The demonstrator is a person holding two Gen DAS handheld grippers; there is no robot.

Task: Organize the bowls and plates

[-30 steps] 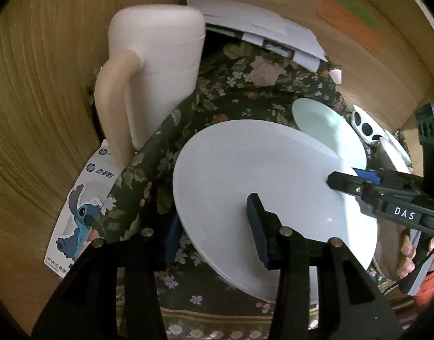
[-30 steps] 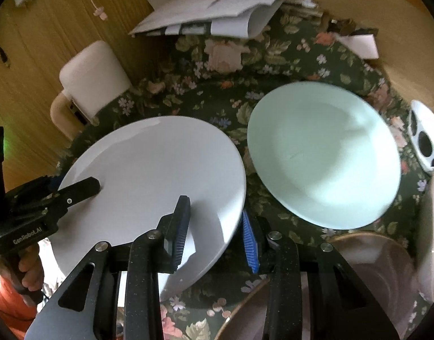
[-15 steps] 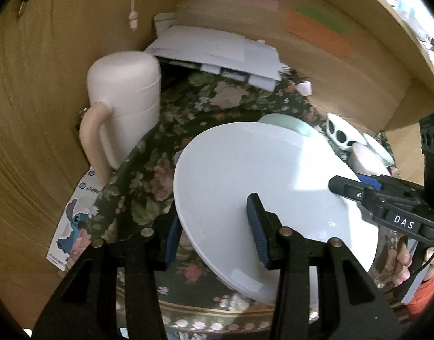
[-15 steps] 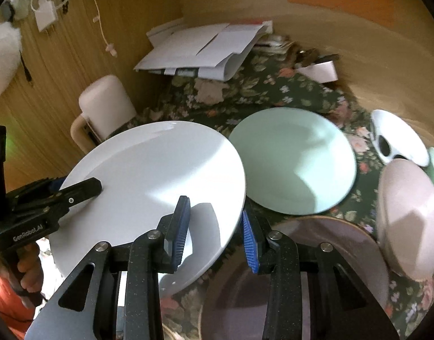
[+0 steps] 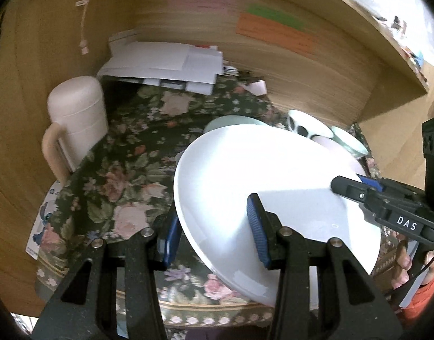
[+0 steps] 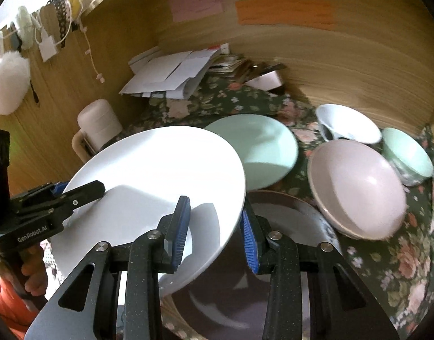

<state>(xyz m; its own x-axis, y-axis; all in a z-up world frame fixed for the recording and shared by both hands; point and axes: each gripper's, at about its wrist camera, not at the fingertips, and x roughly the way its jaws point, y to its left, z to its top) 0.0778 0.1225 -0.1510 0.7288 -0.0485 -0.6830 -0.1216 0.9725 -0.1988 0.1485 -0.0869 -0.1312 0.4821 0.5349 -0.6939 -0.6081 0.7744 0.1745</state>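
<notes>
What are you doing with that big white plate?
A person holds the white plate up off the flowery tablecloth, with the left tongs and the right tongs clamped on opposite edges. Below it sit a green plate and a brown plate. A pink bowl, a white bowl and a green bowl wait beside them.

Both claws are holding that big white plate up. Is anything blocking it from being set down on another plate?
Nothing visible does. The white plate, gripped at opposite edges by the left gripper and right gripper, hangs above the bare brown plate; the green plate beyond lies bare too.
</notes>
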